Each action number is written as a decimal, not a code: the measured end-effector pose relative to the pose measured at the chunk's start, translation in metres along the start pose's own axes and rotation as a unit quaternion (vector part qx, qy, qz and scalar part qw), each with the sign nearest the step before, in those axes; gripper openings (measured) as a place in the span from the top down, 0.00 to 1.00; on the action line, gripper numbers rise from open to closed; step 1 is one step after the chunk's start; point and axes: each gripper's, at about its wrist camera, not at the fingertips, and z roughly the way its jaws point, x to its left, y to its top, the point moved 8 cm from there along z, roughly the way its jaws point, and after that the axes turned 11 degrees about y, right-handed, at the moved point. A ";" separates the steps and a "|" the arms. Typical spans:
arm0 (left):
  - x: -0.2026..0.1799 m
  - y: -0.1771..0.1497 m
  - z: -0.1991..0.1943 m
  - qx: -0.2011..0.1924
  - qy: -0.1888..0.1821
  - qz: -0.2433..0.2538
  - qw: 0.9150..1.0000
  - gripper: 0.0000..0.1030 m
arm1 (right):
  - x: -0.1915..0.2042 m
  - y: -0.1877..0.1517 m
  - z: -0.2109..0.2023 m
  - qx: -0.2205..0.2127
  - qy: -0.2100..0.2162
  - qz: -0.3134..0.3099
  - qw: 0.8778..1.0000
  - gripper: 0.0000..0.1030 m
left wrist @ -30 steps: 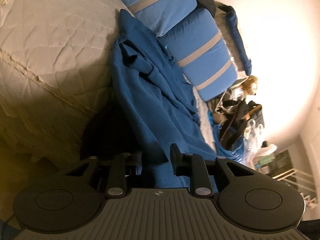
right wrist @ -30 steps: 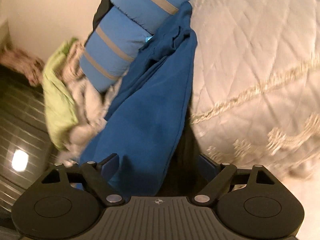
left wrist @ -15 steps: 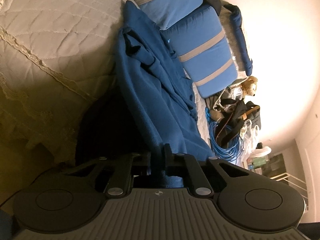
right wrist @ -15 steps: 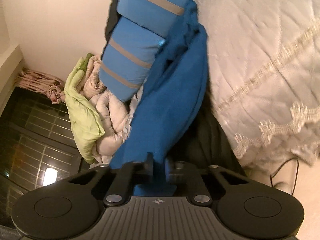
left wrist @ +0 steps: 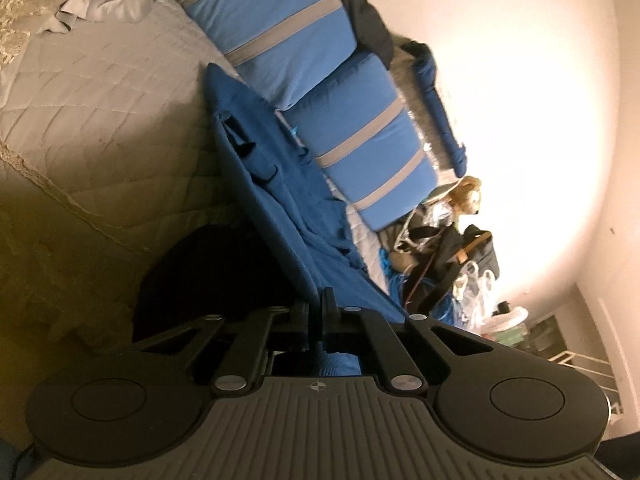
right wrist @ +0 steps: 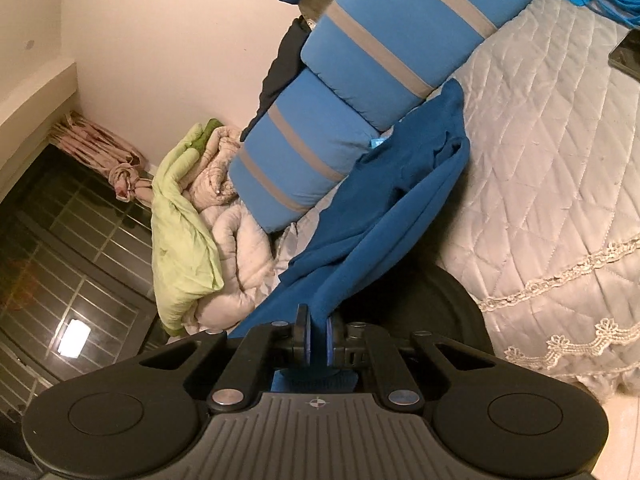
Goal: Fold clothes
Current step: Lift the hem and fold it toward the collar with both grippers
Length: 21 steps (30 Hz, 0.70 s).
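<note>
On the quilted bed [left wrist: 100, 92], beside striped pillows [right wrist: 360, 92], our left gripper [left wrist: 319, 310] and right gripper [right wrist: 316, 334] each have jaws clamped on the blue garment [right wrist: 384, 208], which we should lift evenly, keeping its edge taut.

Left tool [left wrist: 319, 312] clamped, right tool [right wrist: 314, 334] (likewise)

No legible text, label, brand or number anywhere
</note>
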 end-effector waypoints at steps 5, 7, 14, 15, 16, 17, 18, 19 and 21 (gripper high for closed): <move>0.000 -0.015 -0.016 0.011 0.011 -0.013 1.000 0.96 | 0.006 -0.015 -0.012 -0.002 -0.008 0.020 1.000 0.91; 0.002 -0.026 -0.024 0.021 0.012 -0.024 0.999 0.96 | 0.007 -0.029 -0.017 -0.003 -0.013 0.038 0.999 0.91; 0.013 -0.033 -0.020 0.026 0.026 -0.050 0.998 0.95 | -0.005 -0.054 -0.026 -0.019 -0.025 0.098 0.995 0.91; 0.014 -0.031 -0.017 0.025 0.026 -0.053 0.998 0.95 | -0.006 -0.052 -0.024 -0.021 -0.026 0.097 0.995 0.91; 0.013 -0.028 -0.016 0.024 0.026 -0.053 0.998 0.95 | -0.006 -0.049 -0.022 -0.022 -0.028 0.096 0.995 0.91; 0.011 -0.025 -0.014 0.023 0.026 -0.050 0.998 0.95 | -0.006 -0.045 -0.019 -0.024 -0.027 0.095 0.995 0.91; 0.009 -0.022 -0.013 0.022 0.025 -0.047 0.998 0.95 | -0.005 -0.041 -0.016 -0.023 -0.028 0.089 0.995 0.91; 0.008 -0.021 -0.013 0.019 0.025 -0.043 0.999 0.95 | -0.004 -0.036 -0.014 -0.022 -0.028 0.084 0.996 0.91; 0.006 -0.016 -0.015 0.012 0.025 -0.034 0.999 0.95 | 0.000 -0.027 -0.009 -0.021 -0.028 0.073 0.997 0.91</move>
